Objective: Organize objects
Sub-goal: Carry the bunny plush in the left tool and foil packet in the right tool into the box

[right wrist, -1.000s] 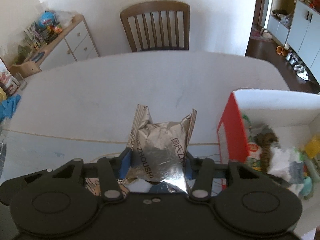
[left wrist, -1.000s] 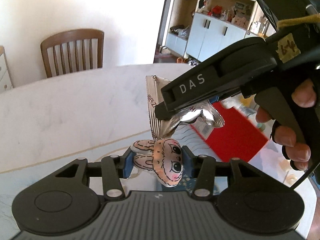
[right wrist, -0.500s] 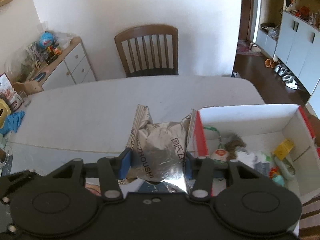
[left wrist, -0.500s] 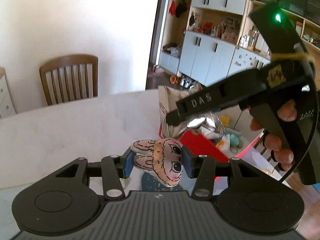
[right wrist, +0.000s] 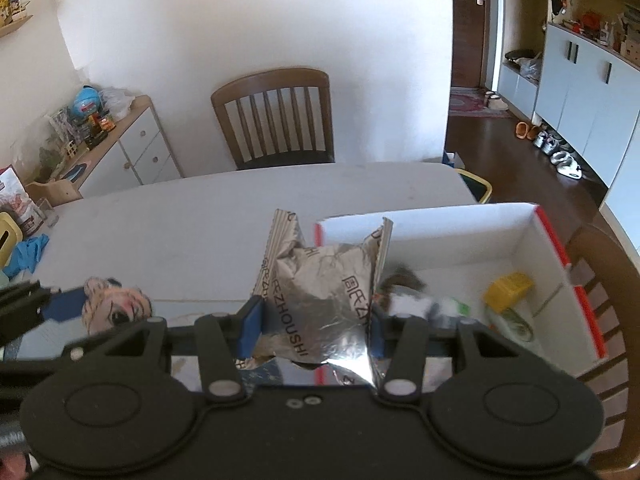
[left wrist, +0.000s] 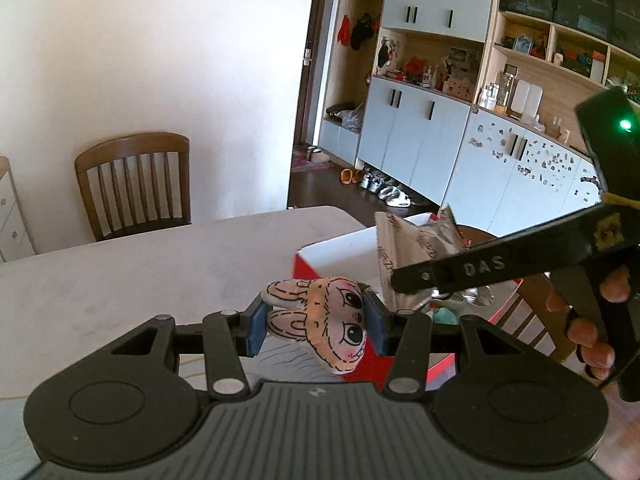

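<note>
The left hand-held gripper [left wrist: 316,322] is closed down tight on a small plush bunny [left wrist: 320,320], its blue pads pressing the head from either side, so the toy hangs sideways with its ears pointing left and its chin drooping below the fingers. The right hand-held gripper [right wrist: 310,322] is likewise closed, pinching a crinkled silver foil packet [right wrist: 324,292] by its lower half, the top edge standing up free and loose. Both are held up off the pale bench [left wrist: 140,280], and the packet sits right over the near corner of a red-and-white box [right wrist: 552,236] that stands at the bench's end with a yellow item and other small things already lying inside. My worry is the crowding: the two tools are close together at the box's near wall, and if the left one swings in while the right is letting go, they could knock one another or clip the rim and shove the box toward the bench edge. The foil is slippery and held low, so it could slide out and land on the bench side of the wall. The bunny, gripped only by its soft head, might squeeze free if jolted.
</note>
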Tool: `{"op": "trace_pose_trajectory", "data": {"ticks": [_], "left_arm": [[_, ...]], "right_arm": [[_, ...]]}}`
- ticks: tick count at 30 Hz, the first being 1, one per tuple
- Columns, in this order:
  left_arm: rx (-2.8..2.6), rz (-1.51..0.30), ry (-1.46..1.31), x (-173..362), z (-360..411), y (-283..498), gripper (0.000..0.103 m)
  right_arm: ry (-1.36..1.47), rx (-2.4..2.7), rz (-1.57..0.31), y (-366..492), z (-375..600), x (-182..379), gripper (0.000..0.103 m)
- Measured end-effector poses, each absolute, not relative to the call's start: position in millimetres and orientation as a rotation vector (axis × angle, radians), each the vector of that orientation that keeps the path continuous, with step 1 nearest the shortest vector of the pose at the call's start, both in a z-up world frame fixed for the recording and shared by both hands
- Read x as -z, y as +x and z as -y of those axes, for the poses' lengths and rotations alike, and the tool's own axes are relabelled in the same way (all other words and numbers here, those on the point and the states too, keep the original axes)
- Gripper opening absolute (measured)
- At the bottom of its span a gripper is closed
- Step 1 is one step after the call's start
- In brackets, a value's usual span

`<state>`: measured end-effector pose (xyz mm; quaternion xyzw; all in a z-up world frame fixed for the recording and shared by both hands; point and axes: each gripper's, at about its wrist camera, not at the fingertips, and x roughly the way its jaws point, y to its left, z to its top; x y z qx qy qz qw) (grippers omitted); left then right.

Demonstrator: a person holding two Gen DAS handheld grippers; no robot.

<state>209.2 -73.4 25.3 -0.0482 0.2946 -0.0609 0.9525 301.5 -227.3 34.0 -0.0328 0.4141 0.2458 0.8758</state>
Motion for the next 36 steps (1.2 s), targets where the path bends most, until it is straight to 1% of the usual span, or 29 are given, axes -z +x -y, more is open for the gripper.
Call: {"op": "trace_pose_trajectory", "data": {"ticks": [8,18,28,36], "left_arm": [[0.144,-0.630,-0.110,-21,118,245,0.048],[0.132,-0.682,-0.085,-7,167,300,0.048],[0.092,-0.761,-0.066,14,195,350,0.048],[0.079,-0.840,-0.074,42,204,377,0.048]], "right_arm": [[-0.055,-0.474,-0.867,315,288,-33,0.050],[-0.052,-0.440,-0.892,340,349,-17,0.050],[-0.114,-0.457,-0.922,358,358,13,0.050],[-0.167,-0.484,-0.948,374,351,39,0.050]]}}
